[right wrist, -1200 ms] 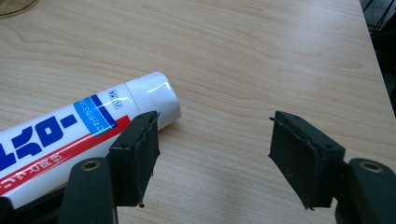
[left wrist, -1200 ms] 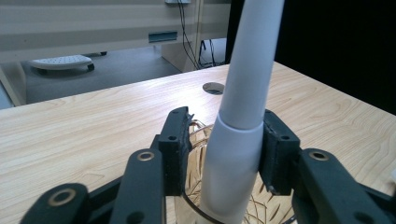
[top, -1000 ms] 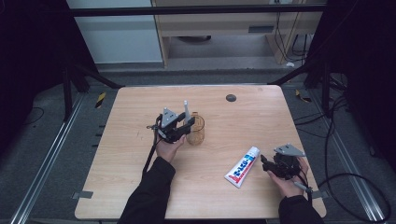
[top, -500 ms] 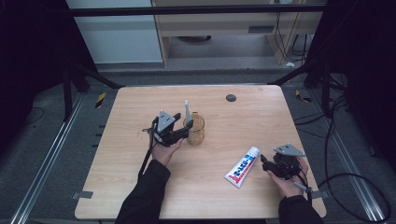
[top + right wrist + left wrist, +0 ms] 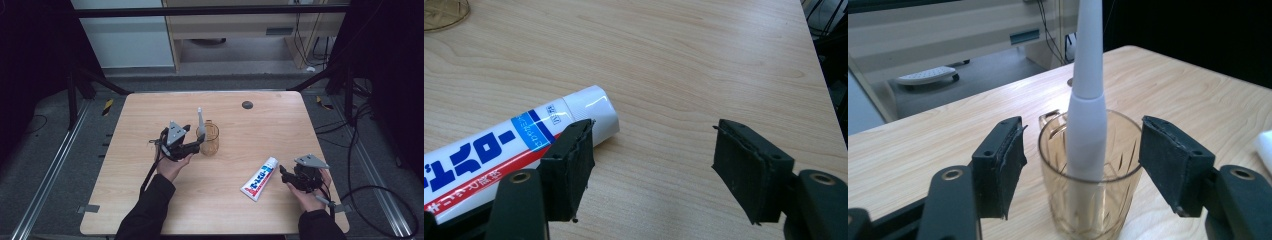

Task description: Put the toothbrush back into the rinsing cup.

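Left gripper: centre-left of the high view, your jaws have just been opening and stand wide apart, one on each side of the cup, pads clear of the glass.
Cup: amber, see-through, upright at mid-table.
Toothbrush: white handle stands in the cup, leaning on its rim.
Right gripper: lower right, your jaws gape with nothing between them.
Toothpaste tube: lies flat just beside your left-hand jaw; touching it or not, hard to tell.
Table: pale wood.
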Tool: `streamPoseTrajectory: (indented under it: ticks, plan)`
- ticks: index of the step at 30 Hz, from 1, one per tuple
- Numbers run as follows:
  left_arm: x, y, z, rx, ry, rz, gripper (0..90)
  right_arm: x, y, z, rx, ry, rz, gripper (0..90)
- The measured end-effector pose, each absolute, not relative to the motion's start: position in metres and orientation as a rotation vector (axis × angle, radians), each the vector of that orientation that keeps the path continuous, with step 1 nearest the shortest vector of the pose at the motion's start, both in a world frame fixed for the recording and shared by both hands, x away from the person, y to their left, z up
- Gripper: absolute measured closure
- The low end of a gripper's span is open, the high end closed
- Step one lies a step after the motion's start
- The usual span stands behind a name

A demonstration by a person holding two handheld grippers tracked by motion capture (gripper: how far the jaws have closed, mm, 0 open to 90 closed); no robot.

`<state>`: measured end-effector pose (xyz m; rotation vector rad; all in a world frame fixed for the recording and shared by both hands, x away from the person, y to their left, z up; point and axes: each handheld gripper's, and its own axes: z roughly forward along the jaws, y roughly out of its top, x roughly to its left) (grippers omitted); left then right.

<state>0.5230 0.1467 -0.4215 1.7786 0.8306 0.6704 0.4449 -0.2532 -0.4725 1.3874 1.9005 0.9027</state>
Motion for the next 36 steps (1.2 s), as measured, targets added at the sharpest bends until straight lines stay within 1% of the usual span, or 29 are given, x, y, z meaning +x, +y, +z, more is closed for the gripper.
streamPoseTrajectory:
  ticks: [10,14,20,30,32,36]
  plan:
    - [0.504,0.182,-0.413,1.836,0.832,0.687,31.3,0.443,-0.253,-0.472,1.394,1.899,0.906,32.9]
    - [0.492,0.2,-0.418,1.859,0.857,0.698,31.1,0.442,-0.252,-0.471,1.384,1.906,0.913,33.7]
    - [0.472,0.226,-0.43,1.864,0.921,0.7,31.7,0.44,-0.251,-0.471,1.38,1.936,0.925,37.2]
    - [0.448,0.266,-0.459,1.866,1.103,0.693,36.4,0.436,-0.249,-0.469,1.361,2.016,0.977,47.4]
    - [0.445,0.271,-0.46,1.862,1.125,0.702,37.1,0.434,-0.248,-0.468,1.348,2.037,0.99,52.1]
    - [0.44,0.275,-0.467,1.894,1.145,0.693,38.3,0.43,-0.245,-0.465,1.332,2.081,1.016,58.4]
